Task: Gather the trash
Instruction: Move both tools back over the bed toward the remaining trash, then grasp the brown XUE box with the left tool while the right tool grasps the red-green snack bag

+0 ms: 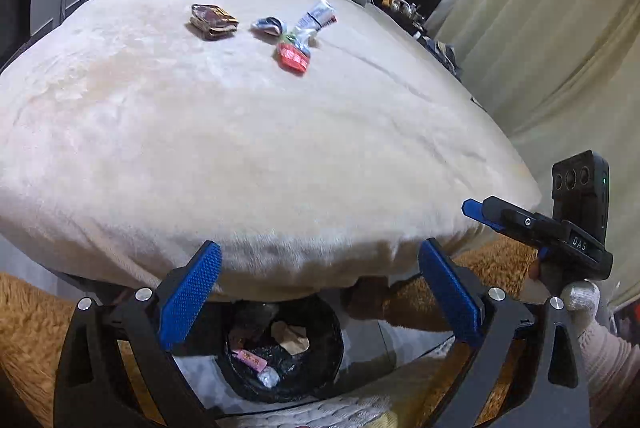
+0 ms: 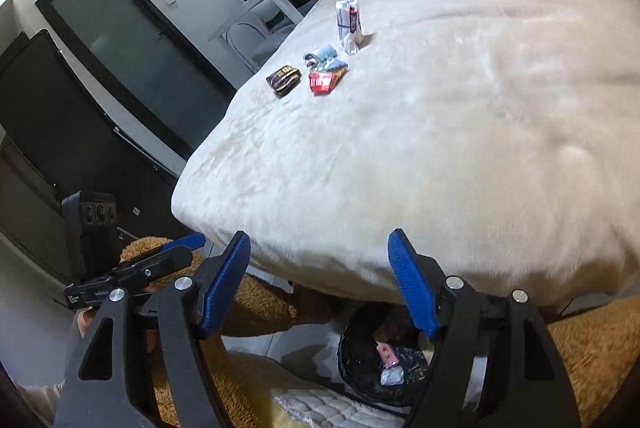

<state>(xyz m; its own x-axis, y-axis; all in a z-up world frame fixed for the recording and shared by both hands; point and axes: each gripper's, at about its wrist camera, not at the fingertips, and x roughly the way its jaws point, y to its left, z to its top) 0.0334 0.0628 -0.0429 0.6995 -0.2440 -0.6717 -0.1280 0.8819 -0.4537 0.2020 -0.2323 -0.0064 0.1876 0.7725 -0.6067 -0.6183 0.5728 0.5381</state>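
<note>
Beside the bed's near edge, a black bin (image 1: 280, 348) on the floor already holds scraps. Both hand-held grippers, left (image 1: 320, 292) and right (image 2: 320, 280), hang above it with jaws apart and empty. Far up the bed (image 1: 240, 148), well from this edge, lie a brown wrapper (image 1: 213, 21), a red packet (image 1: 293, 58) and other litter. Next, I'd guess, comes reaching across for one.

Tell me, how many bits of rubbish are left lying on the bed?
4: a brown wrapper on the left, a crumpled blue-white wrapper beside it, a red packet in front, and a white tube-like wrapper behind. Small scraps among them may be hidden.
</note>
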